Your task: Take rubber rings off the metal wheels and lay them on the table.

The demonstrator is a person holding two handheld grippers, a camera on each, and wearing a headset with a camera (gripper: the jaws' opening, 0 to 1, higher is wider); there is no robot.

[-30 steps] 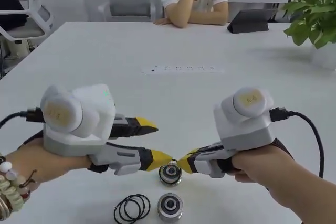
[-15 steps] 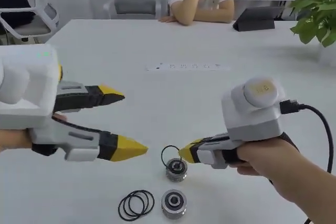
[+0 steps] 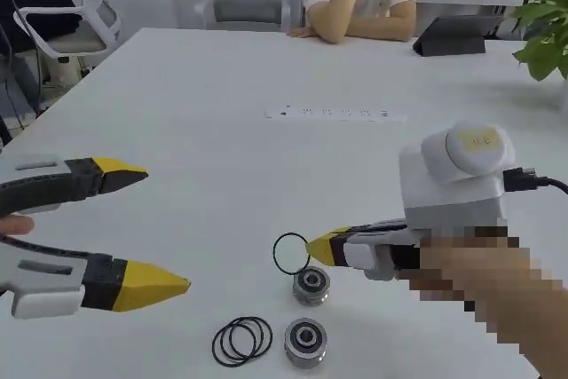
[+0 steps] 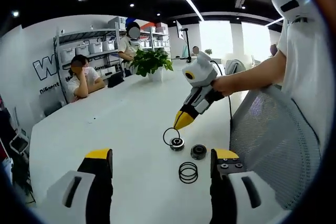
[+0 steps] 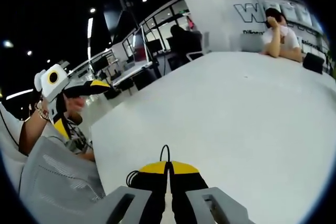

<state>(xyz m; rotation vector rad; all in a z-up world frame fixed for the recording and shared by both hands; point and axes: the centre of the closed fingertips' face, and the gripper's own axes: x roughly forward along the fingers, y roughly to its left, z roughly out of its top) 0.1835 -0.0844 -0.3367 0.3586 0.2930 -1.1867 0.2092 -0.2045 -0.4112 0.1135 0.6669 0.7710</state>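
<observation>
The right hand-held gripper is clenched on a black rubber ring, holding it close over one metal wheel on the counter. The left hand-held gripper gapes wide, grasping nothing. More rings lie beside a second wheel.

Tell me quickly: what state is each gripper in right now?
Left gripper: open, jaws wide apart, holding nothing.
Right gripper: shut on a rubber ring.

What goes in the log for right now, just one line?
right gripper: shut on rubber ring, by wheel | left gripper: open | ring pile: on table
</observation>
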